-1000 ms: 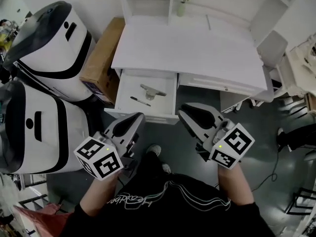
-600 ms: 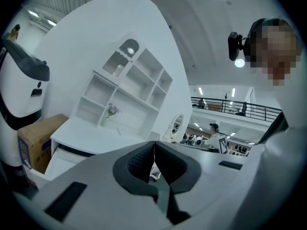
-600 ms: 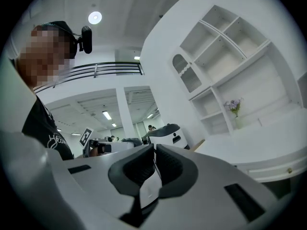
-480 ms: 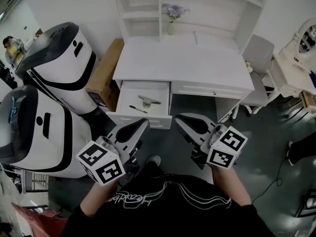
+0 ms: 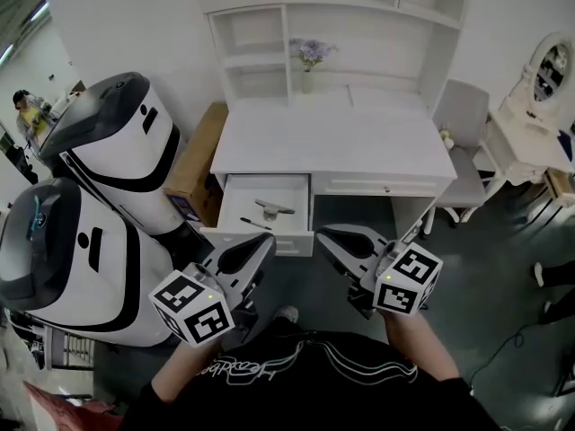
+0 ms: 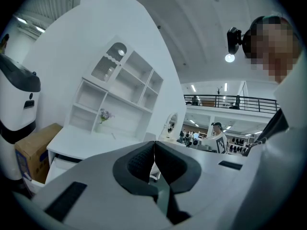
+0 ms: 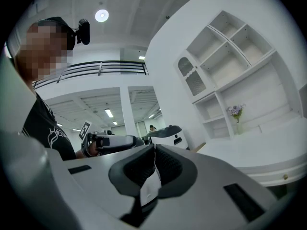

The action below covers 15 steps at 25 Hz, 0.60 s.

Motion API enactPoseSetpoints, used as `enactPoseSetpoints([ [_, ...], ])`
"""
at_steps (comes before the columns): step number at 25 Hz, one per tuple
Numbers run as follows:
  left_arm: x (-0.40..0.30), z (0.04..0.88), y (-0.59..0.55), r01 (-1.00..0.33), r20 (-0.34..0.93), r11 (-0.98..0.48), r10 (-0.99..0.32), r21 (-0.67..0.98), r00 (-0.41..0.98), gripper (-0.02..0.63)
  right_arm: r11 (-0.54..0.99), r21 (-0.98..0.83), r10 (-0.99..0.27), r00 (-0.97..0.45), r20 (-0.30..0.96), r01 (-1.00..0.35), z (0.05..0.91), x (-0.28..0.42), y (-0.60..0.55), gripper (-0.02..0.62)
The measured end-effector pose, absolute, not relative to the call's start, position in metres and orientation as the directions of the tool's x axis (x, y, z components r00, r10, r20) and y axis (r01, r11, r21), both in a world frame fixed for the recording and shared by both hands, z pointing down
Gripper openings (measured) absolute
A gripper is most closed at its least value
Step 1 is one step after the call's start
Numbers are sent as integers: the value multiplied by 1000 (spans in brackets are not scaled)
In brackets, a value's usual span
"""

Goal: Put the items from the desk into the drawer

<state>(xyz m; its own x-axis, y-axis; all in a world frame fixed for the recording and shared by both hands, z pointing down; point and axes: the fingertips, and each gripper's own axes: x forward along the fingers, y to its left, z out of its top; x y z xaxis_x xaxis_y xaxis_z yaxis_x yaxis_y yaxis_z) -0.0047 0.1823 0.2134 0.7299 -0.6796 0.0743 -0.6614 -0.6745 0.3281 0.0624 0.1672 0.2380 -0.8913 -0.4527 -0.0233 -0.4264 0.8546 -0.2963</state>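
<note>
The white desk (image 5: 341, 142) stands ahead of me, and its left drawer (image 5: 229, 232) is pulled open. A grey metal item (image 5: 272, 208) and a black pen (image 5: 256, 224) lie inside the drawer. On the desk top I see only a vase of purple flowers (image 5: 308, 61) at the back. My left gripper (image 5: 262, 241) and right gripper (image 5: 323, 235) hang side by side in front of the desk, short of the drawer. Both are shut with nothing between the jaws, as the left gripper view (image 6: 154, 145) and the right gripper view (image 7: 154, 150) confirm.
Two large white robots (image 5: 117, 146) (image 5: 63, 259) stand at the left, with a cardboard box (image 5: 202, 155) between them and the desk. A grey chair (image 5: 463, 119) and a vanity with a round mirror (image 5: 544, 70) are at the right. Shelves (image 5: 341, 25) rise behind the desk.
The view has pulled back and tilted up, so the desk looks smaller and farther away. Both grippers stay shut and side by side, drawn slightly closer together.
</note>
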Motion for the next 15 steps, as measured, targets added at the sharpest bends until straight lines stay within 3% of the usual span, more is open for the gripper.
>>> enactPoseSetpoints([
  [15,3,191,187,-663,59,-701,-674,263,736,21,853,-231,-487,-873,-29,-468,216,75,174,46],
])
